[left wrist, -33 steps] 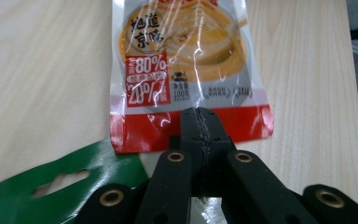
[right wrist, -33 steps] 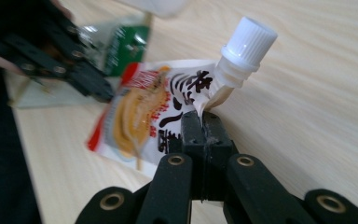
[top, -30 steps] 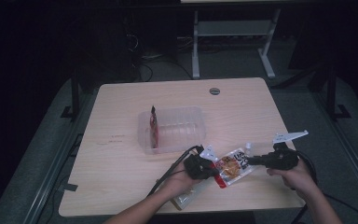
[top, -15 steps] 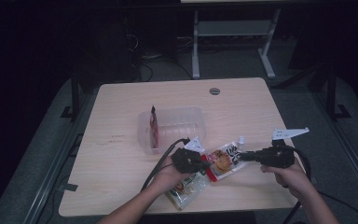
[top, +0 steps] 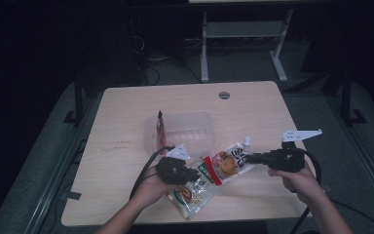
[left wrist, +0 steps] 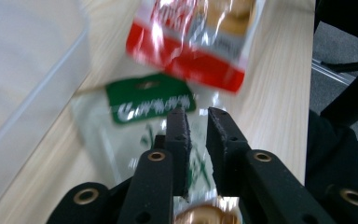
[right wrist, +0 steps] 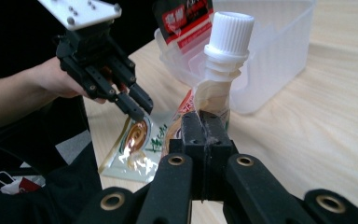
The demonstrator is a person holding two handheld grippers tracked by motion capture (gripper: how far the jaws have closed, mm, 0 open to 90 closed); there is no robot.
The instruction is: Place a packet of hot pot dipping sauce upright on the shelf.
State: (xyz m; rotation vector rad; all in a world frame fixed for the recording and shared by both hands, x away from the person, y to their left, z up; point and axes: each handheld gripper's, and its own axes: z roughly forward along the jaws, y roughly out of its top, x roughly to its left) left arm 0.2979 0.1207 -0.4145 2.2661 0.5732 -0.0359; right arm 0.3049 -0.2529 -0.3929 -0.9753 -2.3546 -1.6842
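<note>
A red and white spouted pouch [top: 226,164] with a white screw cap [right wrist: 229,33] hangs just above the table; my right gripper [top: 249,158] [right wrist: 204,116] is shut on its upper edge below the spout. A clear packet with a green label [top: 190,192] [left wrist: 150,100] lies flat on the table under my left gripper [top: 195,174] [left wrist: 198,114]. That gripper's jaws have just been opening; a narrow gap shows between them, with nothing pinched. In the right gripper view the left gripper [right wrist: 135,105] hovers over the green-label packet [right wrist: 140,140].
A clear plastic tub [top: 182,130] stands on the wooden table [top: 126,146] behind the grippers, with a red packet [top: 160,126] upright at its left end. The table's front edge runs close behind both hands. A cable hole [top: 224,95] sits near the far edge.
My left gripper has moved left, away from the pouch, and its jaws now stand slightly apart. The green-label packet has come into sight on the table. My right gripper has shifted left with the pouch.
</note>
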